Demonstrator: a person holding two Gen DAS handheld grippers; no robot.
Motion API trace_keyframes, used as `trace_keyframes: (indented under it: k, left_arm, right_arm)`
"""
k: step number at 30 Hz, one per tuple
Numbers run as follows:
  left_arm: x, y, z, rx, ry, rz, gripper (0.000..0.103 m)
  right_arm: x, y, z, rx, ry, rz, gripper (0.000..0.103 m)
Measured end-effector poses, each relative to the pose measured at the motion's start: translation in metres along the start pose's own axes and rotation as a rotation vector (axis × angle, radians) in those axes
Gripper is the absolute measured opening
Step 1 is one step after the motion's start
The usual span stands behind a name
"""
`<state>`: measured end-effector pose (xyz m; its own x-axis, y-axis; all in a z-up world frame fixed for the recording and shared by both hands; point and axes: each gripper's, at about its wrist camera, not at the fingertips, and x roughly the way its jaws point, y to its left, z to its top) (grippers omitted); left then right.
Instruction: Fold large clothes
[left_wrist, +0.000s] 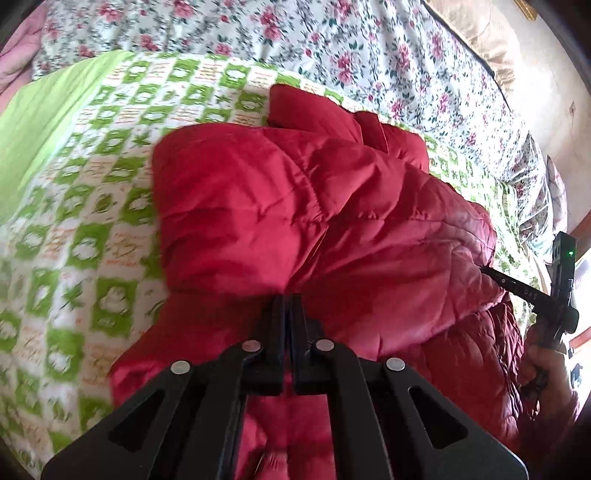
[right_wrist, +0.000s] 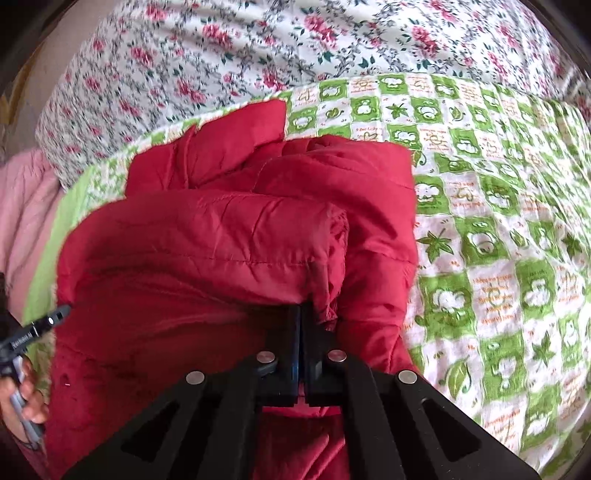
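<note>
**Two wrist views, both close over the bed**

My left camera looks forward along its closed fingers, low over the red jacket (left_wrist: 314, 221); my right one does likewise. Both share the jacket and green checked sheet (left_wrist: 74, 221), and each catches the other tool at its edge.

The jacket (left_wrist: 332, 221) is plain red. Under it lies a blanket (right_wrist: 498, 240) in green-and-white checks with leaf motifs and orange writing; at 12 o'clock, a white sheet (left_wrist: 332, 40) carries pink roses. Both tools are black.
</note>
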<state>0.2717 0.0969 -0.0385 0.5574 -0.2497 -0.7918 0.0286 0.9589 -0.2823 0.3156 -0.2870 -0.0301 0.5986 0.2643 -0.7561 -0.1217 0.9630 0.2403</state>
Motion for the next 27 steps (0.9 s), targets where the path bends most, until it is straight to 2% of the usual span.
trace_keyframes:
  k: [4,8,11,16,20,25,27]
  left_arm:
    - [-0.026,0.004,-0.017,0.013,-0.013,0.039,0.002]
    - [-0.045,0.012,-0.042,-0.006,0.003,0.047,0.003]
    - [-0.057,0.017,-0.061,-0.026,0.013,0.038,0.003]
    - [-0.079,0.021,-0.089,-0.038,0.029,0.022,0.004]
    - [-0.093,0.023,-0.105,-0.047,0.025,0.018,0.024]
    - [-0.102,0.021,-0.123,-0.029,0.035,0.032,0.026]
    - [-0.106,0.02,-0.129,-0.019,0.04,0.034,0.027]
  right_arm:
    - [-0.029,-0.001,-0.01,0.024,-0.024,0.027,0.011]
    - [-0.057,0.0,-0.028,0.011,-0.015,0.076,0.039]
    - [-0.076,0.0,-0.046,-0.002,0.002,0.112,0.039]
    - [-0.1,-0.011,-0.073,0.0,0.032,0.117,0.041]
    - [-0.123,-0.022,-0.096,0.005,0.038,0.116,0.048]
    - [-0.147,-0.036,-0.12,0.014,0.035,0.088,0.056]
    - [-0.154,-0.041,-0.128,0.025,0.039,0.084,0.065]
